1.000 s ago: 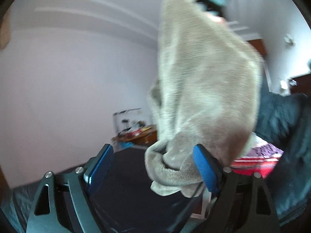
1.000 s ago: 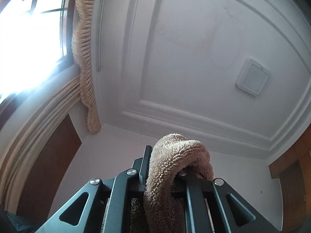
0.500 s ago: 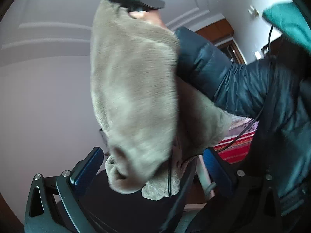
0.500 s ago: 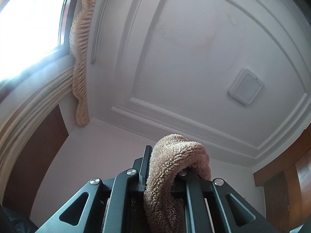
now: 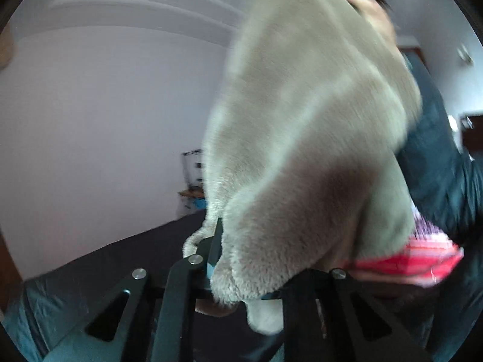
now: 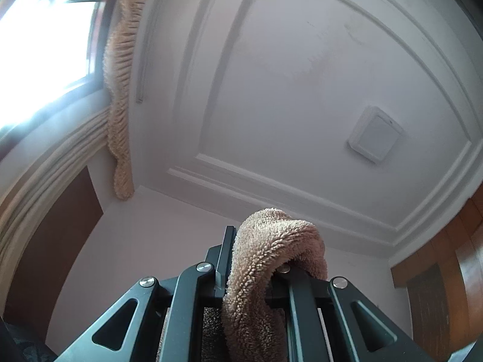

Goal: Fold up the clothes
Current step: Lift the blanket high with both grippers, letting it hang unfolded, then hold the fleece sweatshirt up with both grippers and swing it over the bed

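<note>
Both clamped on fleece garment (image 5: 302,126): right gripper (image 6: 256,271) high, left gripper (image 5: 241,259) low, probably stretching it to fold.

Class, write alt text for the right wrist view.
The right tool, pointing up at a white panelled ceiling, is shut on a fold of fluffy beige garment. A bright window and beige curtain are at left.

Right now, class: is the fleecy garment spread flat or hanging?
Hanging: the fleecy garment is held up in the air, both sets of jaws shut on it.
</note>
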Demonstrator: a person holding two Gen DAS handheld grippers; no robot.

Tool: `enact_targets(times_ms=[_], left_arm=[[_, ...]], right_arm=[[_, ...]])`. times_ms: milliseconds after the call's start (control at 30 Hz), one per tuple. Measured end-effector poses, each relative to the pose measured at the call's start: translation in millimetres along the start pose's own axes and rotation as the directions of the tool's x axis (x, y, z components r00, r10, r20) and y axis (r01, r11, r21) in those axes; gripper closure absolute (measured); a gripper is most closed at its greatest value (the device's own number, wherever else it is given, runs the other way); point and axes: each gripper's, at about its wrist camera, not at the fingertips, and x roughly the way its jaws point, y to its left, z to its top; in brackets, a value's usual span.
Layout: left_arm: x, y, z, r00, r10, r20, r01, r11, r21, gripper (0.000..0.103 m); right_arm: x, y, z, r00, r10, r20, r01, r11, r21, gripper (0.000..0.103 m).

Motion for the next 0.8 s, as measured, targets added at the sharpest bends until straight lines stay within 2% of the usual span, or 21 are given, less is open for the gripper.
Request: enact_targets(times_ms=[67,133,233,300,400,467,600,700,800], left_arm=[[-13.1,21.7,14.0,0.996,0.080,0.051,-0.075,0.994,-0.084,0.090],[-32.5,47.1,31.4,0.986,0.132,0.106,-0.109,0.973,-0.201,0.090],[-69.2,72.1,58.3,0.962,0.174,0.211,-0.097,0.938,-0.333,0.091],[-96.2,82.1,77.2,0.937,0.200,0.287,-0.074,0.915,-0.396,0.091],[-113.7,65.3,87.7,0.913,0.234,0.333,-0.102,0.924,-0.369,0.091],[-123.8,51.9,93.4,0.898,0.255,0.360,-0.127,0.931,-0.343,0.091],[-143.9,24.9,104.7,0.862,0.293,0.413,-0.179,0.939,-0.293,0.091],[-159.0,4.7,113.3,0.833,0.318,0.453,-0.220,0.941,-0.256,0.091],[-162.1,6.4,118.9,0.813,0.365,0.453,-0.227,0.916,-0.329,0.091]], right_arm=[[1.0,-14.3,-9.7,0.999,0.004,-0.043,-0.002,0.999,0.045,0.092],[9.1,-31.8,-25.4,0.990,0.041,-0.133,-0.024,0.992,0.127,0.092],[25.1,-59.5,-55.0,0.962,0.086,-0.259,-0.018,0.967,0.252,0.092],[28.7,-75.0,-69.9,0.950,0.095,-0.298,0.004,0.949,0.316,0.092],[9.9,-70.7,-69.9,0.974,0.035,-0.225,0.025,0.965,0.261,0.092],[-10.3,-52.7,-62.3,0.991,-0.008,-0.133,0.030,0.986,0.165,0.092],[-43.3,-24.9,-46.2,0.999,-0.043,0.005,0.042,0.998,0.039,0.092],[-44.1,-25.8,-40.0,0.998,-0.070,0.004,0.070,0.997,0.033,0.092],[-40.8,-38.9,-35.7,0.997,-0.070,-0.030,0.072,0.993,0.094,0.092]])
